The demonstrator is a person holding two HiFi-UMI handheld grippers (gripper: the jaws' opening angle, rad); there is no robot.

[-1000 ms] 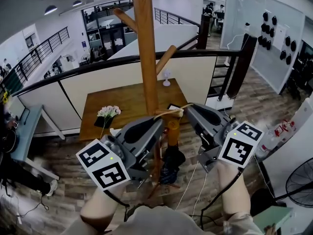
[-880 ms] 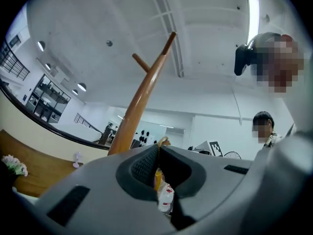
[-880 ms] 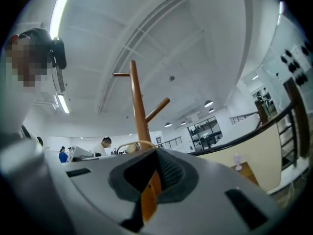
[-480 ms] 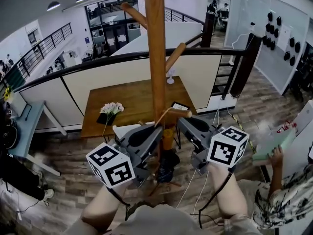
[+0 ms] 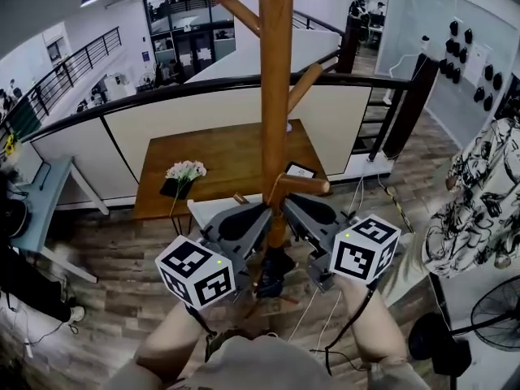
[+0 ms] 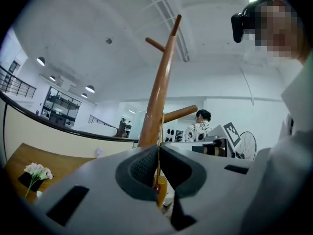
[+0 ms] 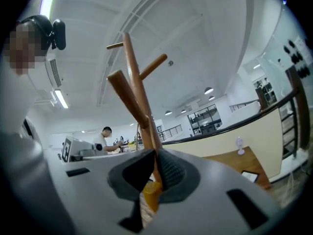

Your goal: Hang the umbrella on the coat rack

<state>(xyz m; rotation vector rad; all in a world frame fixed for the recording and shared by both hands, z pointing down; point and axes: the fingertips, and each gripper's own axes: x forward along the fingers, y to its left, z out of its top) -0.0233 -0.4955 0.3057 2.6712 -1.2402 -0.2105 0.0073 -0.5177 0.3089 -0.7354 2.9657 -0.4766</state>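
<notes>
The wooden coat rack [image 5: 276,96] stands straight ahead, with a short lower peg [image 5: 307,185] pointing right. The umbrella hangs against the pole: an orange handle [image 5: 278,231] above a folded black canopy [image 5: 273,271]. Its thin cord loop [image 5: 275,187] runs up to that peg and appears to lie over it. My left gripper [image 5: 263,210] and right gripper [image 5: 289,205] meet at the pole, both shut on the cord. In the left gripper view the cord [image 6: 158,146] passes between the jaws of my left gripper [image 6: 158,154] above the handle [image 6: 162,192]. The right gripper view shows my right gripper [image 7: 154,163] pinching it over the handle [image 7: 150,196].
Behind the rack is a wooden table [image 5: 219,157] with flowers [image 5: 185,170] and a tablet [image 5: 300,170], then a railed partition [image 5: 162,96]. A person in a patterned shirt [image 5: 479,193] stands at the right. A floor fan [image 5: 497,311] is at the lower right, and cables [image 5: 321,315] trail on the floor.
Both grippers moved in toward the pole and closer together, carrying the cord loop up to the lower peg. A person in a patterned shirt walked in at the right.
</notes>
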